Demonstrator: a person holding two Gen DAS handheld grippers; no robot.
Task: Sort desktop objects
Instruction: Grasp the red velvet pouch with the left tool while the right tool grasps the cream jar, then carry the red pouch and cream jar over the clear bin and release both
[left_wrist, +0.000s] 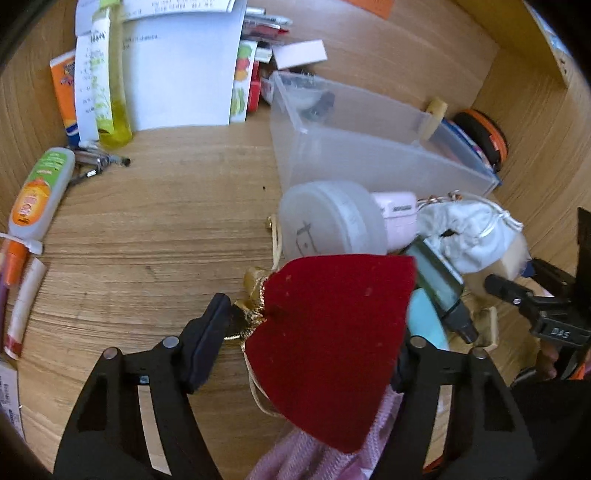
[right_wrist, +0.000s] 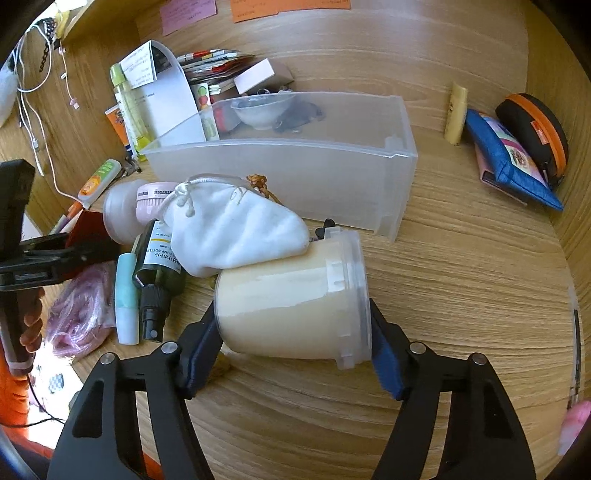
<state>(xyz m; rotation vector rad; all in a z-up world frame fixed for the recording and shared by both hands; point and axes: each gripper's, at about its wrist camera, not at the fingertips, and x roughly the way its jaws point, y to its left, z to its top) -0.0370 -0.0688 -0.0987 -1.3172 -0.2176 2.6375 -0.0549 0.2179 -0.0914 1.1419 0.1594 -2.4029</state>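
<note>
My left gripper (left_wrist: 310, 332) is shut on a red velvet pouch (left_wrist: 332, 339) with a gold drawstring, held above the wooden desk. My right gripper (right_wrist: 291, 343) is shut on a cream plastic jar (right_wrist: 291, 299) lying on its side with a clear lid. A white drawstring pouch (right_wrist: 232, 229) rests against the jar. A clear plastic bin (right_wrist: 295, 162) stands behind, holding a small bowl (right_wrist: 262, 107) and a dark item. The bin also shows in the left wrist view (left_wrist: 369, 147), with a frosted round jar (left_wrist: 328, 221) in front of it.
A dark pump bottle (right_wrist: 159, 273), a teal tube (right_wrist: 125, 299) and a pink knit bag (right_wrist: 81, 310) lie left of the jar. Papers, a yellow bottle (left_wrist: 110, 81) and tubes (left_wrist: 37, 195) crowd the back left. A blue pouch (right_wrist: 509, 158) and orange-rimmed case (right_wrist: 535, 125) lie at right.
</note>
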